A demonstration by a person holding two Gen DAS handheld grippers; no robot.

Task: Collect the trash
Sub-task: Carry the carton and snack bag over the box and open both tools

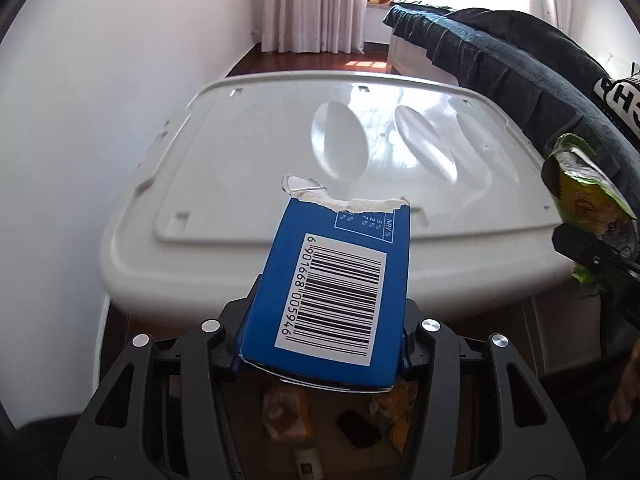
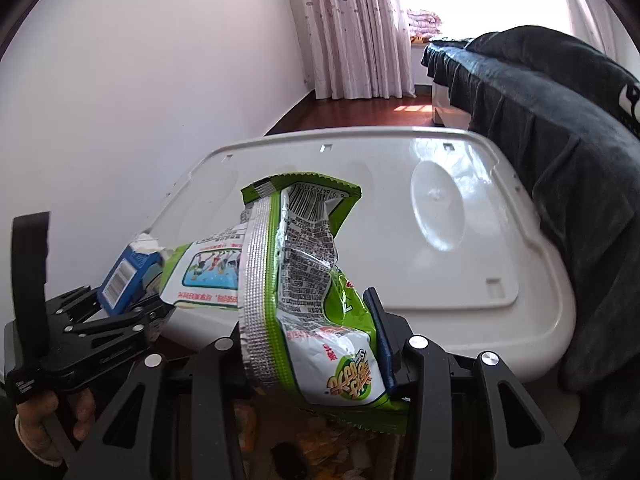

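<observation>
A torn blue carton (image 1: 340, 280) with a white barcode label sits between the jaws of my left gripper (image 1: 326, 320), which is shut on its lower end. My right gripper (image 2: 312, 332) is shut on a crumpled green and white snack bag (image 2: 296, 264); its left finger is hidden behind the bag. Both grippers are close together, just in front of a white plastic lid (image 1: 280, 140). In the right wrist view the left gripper (image 2: 120, 300) with the blue carton (image 2: 120, 276) is at the lower left. The snack bag (image 1: 588, 200) shows at the right edge of the left wrist view.
Below the grippers lies a brown box (image 1: 320, 420) holding orange and dark scraps, blurred. A dark cloth (image 2: 560, 120) drapes over furniture to the right of the white lid (image 2: 400, 240). A white wall is on the left, with curtains and a window behind. A hand (image 2: 48, 412) grips the left handle.
</observation>
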